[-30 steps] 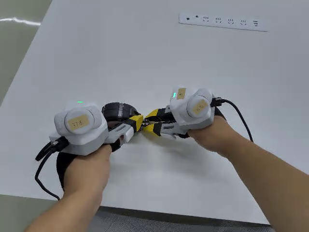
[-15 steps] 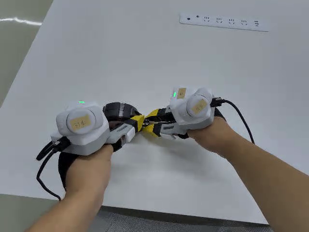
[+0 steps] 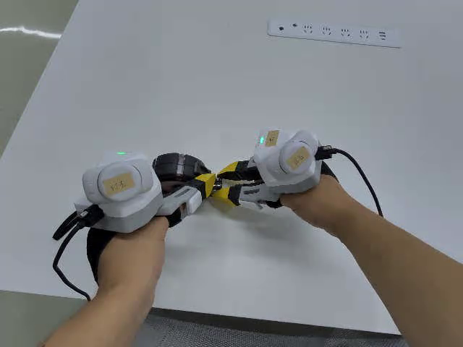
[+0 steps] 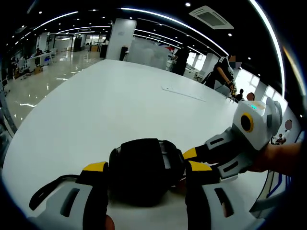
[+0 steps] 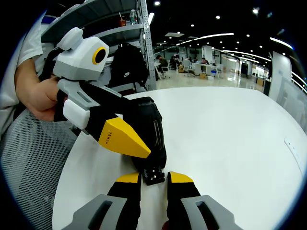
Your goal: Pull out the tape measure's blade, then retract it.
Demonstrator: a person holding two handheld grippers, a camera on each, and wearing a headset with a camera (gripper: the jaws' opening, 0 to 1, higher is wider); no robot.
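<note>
While the left gripper clamped the black tape measure by its sides to anchor it low over the white table, the right gripper was clenched on the end hook at the case mouth. Blade not yet drawn; likely set for the pull.

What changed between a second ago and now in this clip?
Nothing visibly changed. The left tool stays clamped on the tape measure on the table, and the right tool stays shut on the blade tip right at the case. The blade is not yet drawn out.
</note>
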